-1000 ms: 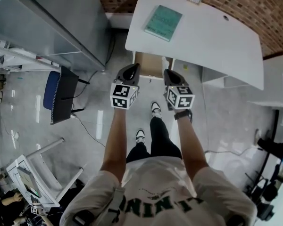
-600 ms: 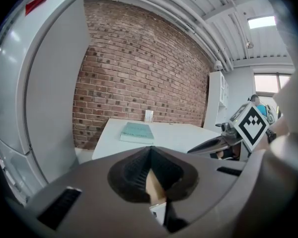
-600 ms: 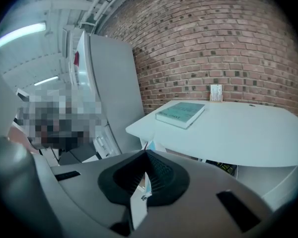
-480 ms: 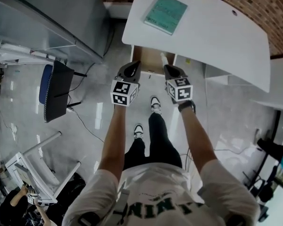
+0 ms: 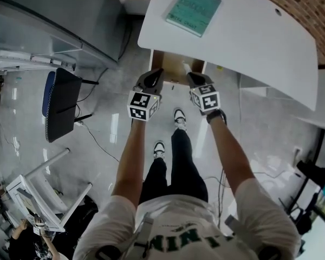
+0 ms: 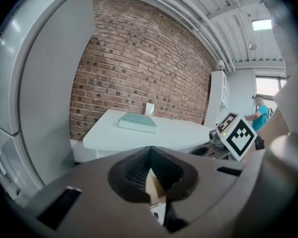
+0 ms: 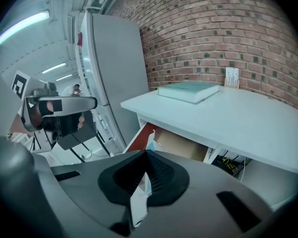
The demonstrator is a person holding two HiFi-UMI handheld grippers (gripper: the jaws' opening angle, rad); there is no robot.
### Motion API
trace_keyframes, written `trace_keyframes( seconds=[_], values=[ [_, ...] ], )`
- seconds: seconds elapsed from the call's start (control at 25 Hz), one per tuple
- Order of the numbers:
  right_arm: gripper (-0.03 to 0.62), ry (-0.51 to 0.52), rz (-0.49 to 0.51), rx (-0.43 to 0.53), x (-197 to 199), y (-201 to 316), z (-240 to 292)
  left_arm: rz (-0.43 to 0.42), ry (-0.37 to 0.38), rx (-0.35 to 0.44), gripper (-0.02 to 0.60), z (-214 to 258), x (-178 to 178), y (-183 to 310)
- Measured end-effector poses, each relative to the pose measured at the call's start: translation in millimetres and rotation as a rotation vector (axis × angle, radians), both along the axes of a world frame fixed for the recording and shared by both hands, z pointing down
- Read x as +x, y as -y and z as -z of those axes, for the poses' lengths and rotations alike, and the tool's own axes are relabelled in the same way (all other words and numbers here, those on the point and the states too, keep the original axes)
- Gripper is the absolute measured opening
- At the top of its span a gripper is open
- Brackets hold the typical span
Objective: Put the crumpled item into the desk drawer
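An open drawer (image 5: 170,69) with a brown inside hangs under the front edge of the white desk (image 5: 249,42). A small pale thing (image 5: 186,66) sits at its right side; I cannot tell whether it is the crumpled item. In the right gripper view the drawer (image 7: 181,145) shows a pale, bluish scrap (image 7: 150,139) at its near corner. My left gripper (image 5: 154,76) and right gripper (image 5: 193,78) hover side by side just before the drawer front. Both are shut and hold nothing. The left gripper's (image 6: 150,155) and the right gripper's (image 7: 146,157) jaws meet in a closed point.
A teal book (image 5: 194,11) lies on the desk's left part. A tall grey fridge (image 5: 54,15) stands left of the desk. A black chair (image 5: 59,103) and a white frame (image 5: 38,191) stand on the floor at the left. The person's feet (image 5: 177,118) are below the grippers.
Both grippers have come forward with the person, from a short way off the desk to just before the open drawer. Both stay shut.
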State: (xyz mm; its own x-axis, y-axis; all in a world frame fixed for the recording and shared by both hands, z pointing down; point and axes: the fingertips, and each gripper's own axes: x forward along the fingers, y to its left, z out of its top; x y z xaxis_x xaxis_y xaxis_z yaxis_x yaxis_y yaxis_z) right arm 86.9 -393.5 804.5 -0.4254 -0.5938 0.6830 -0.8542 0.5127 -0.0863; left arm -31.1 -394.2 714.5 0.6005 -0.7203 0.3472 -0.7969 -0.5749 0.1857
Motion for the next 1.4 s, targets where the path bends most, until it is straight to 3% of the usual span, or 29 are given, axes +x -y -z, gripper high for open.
trace_keyframes(
  seconds=[0.36, 0.96, 1.24, 1.28, 1.32, 1.4],
  values=[
    [0.002, -0.039, 0.059, -0.066, -0.3, 7.7, -54.6, 0.010, -0.044, 0.025, -0.006, -25.1, 4.2, 14.4],
    [0.003, -0.083, 0.030, -0.239, -2.9, -1.6, -112.1, 0.021, -0.052, 0.005, -0.006, -43.7, -1.1, 17.8],
    [0.005, -0.103, 0.050, -0.225, 1.7, 3.0, -119.0, 0.006, -0.047, 0.000, -0.006, -43.5, 3.1, 18.2],
    [0.050, -0.105, 0.048, -0.220, 4.6, 5.0, -120.5, 0.004, -0.045, -0.005, -0.006, -44.1, 2.9, 17.0],
    [0.155, -0.102, 0.044, -0.223, 6.4, 5.4, -120.7, 0.003, -0.044, -0.009, -0.006, -44.4, 2.5, 16.0],
    [0.192, -0.101, 0.036, -0.226, 8.5, 4.4, -118.1, 0.005, -0.040, -0.012, -0.006, -44.1, 0.8, 14.5]
  ],
)
